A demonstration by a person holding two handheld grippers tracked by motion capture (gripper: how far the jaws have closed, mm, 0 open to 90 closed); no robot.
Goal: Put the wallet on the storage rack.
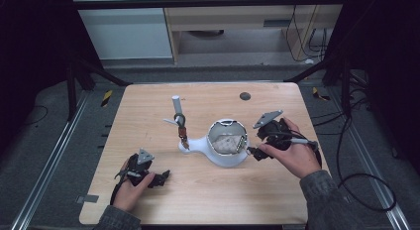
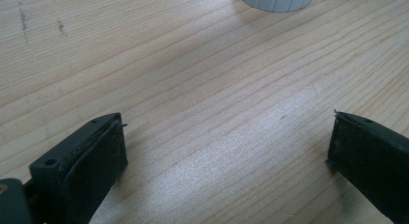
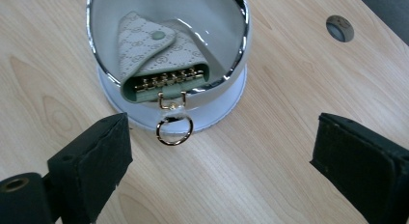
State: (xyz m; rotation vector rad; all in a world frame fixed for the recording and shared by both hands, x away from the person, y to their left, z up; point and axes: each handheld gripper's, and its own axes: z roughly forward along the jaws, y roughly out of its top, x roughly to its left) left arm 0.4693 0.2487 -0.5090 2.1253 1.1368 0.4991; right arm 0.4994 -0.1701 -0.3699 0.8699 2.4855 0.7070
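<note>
Pouch – pale green patterned key case [image 3: 159, 57] – lies inside the white chrome-rimmed bowl [image 3: 226, 101]; right gripper [image 3: 219, 151] fingers spread, nothing gripped – left gripper [image 2: 226, 156] fingers spread too.

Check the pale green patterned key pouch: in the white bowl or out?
In. The pale green patterned key pouch lies inside the white chrome-rimmed bowl, flap snapped shut; only its gold ring hangs over the rim onto the wooden table.

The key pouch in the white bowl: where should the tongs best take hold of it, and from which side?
Probably the gold ring, from the right tongs' side. It hangs over the white bowl's rim, clear of the wall, while the key pouch lies deep inside.
</note>
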